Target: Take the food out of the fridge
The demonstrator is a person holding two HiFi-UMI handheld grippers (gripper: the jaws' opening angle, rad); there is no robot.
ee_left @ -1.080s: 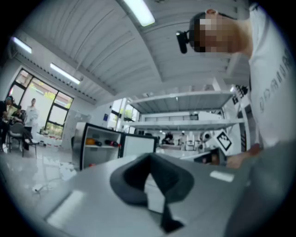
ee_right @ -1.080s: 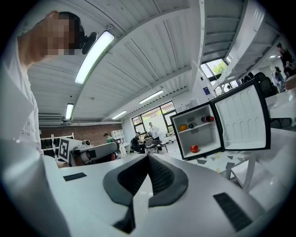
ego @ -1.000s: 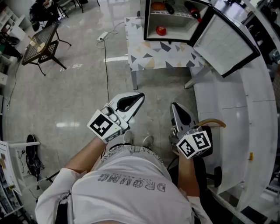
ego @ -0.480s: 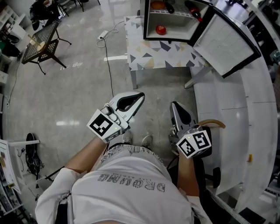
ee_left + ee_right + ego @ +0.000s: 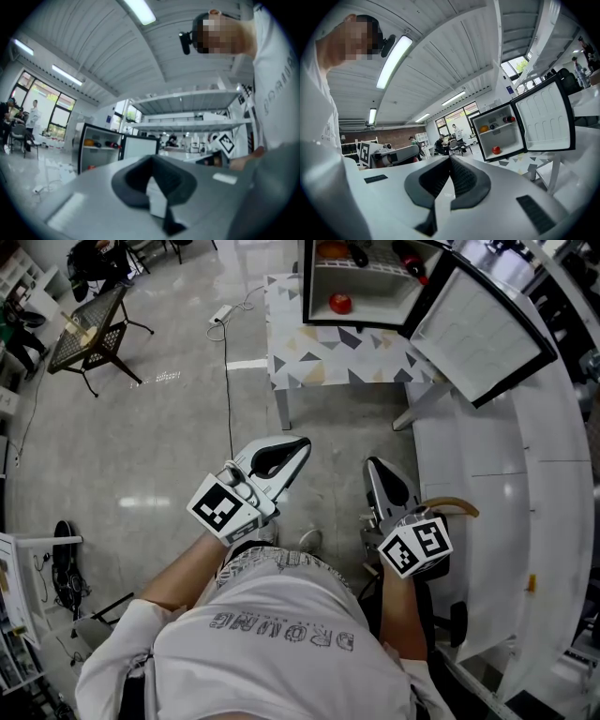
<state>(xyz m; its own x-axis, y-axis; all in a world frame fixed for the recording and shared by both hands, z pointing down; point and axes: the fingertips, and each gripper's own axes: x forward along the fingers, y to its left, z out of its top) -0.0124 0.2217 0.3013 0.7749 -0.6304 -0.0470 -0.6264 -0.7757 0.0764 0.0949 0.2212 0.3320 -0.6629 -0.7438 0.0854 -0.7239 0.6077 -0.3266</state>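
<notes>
The small black fridge (image 5: pixel 375 282) stands open on a table with a triangle-patterned cloth (image 5: pixel 328 357), its door (image 5: pixel 478 329) swung to the right. Inside, a red round fruit (image 5: pixel 338 303) lies on the floor of the fridge. On the shelf above are an orange fruit (image 5: pixel 334 250) and dark bottles (image 5: pixel 412 261). My left gripper (image 5: pixel 302 443) and right gripper (image 5: pixel 373 465) are held level in front of the person's body, far short of the fridge, both shut and empty. The right gripper view shows its jaws (image 5: pixel 450 158) closed, with the fridge (image 5: pixel 501 133) and red fruit (image 5: pixel 496 150) ahead.
A white curved counter (image 5: pixel 534 484) runs down the right side, close to the right gripper. A black mesh table (image 5: pixel 89 334) stands at the far left. A power strip and cable (image 5: pixel 222 317) lie on the grey floor between me and the table.
In the head view the fridge and table have slid slightly up and left. Both grippers keep the same pose and stay shut.
</notes>
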